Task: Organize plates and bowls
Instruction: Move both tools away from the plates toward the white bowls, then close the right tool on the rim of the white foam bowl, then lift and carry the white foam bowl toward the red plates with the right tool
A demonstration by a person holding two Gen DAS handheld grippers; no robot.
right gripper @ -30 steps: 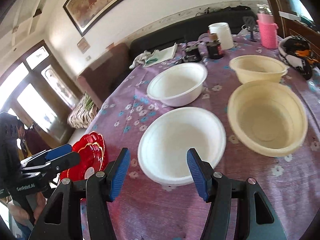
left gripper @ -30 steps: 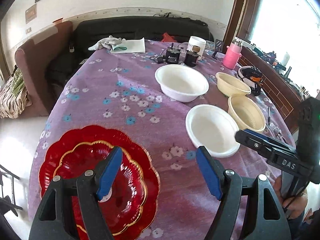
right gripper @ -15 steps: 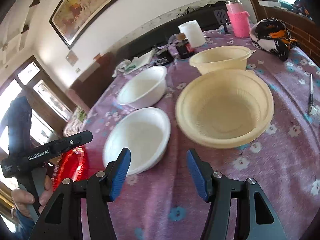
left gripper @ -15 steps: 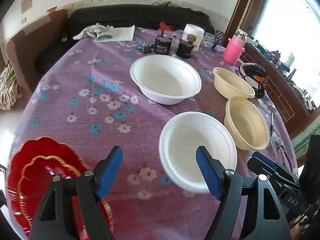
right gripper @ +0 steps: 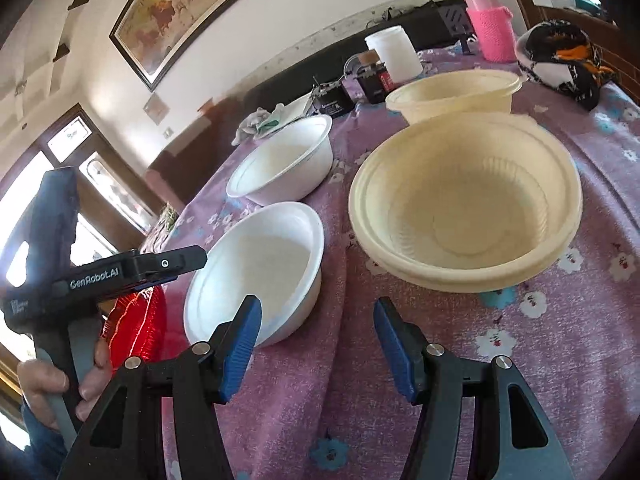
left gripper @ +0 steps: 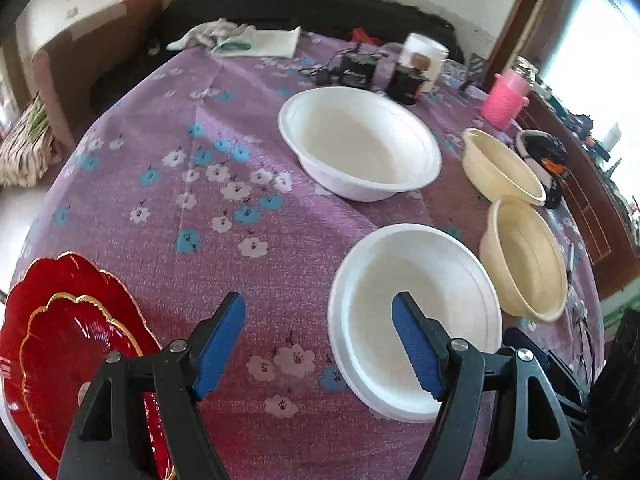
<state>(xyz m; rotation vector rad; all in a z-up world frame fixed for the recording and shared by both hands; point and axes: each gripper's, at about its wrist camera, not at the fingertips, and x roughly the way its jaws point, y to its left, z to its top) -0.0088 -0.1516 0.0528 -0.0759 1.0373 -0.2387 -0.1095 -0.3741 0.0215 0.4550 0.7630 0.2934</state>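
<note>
Two white bowls stand on the purple flowered tablecloth: a near one and a far one. Two cream bowls stand to their right, near and far. Red gold-rimmed plates are stacked at the front left; they also show in the right wrist view. My left gripper is open and empty, its right finger over the near white bowl. My right gripper is open and empty, in front of the gap between the near white and near cream bowls.
At the table's far end are black boxes, a white jar, a pink bottle, folded cloths and a black-orange bundle. A dark sofa stands behind. The left hand-held gripper's body shows at the left.
My left gripper has swung right from over the red plates to the near white bowl. My right gripper has moved right and closer, toward the near cream bowl. Both stay open.
</note>
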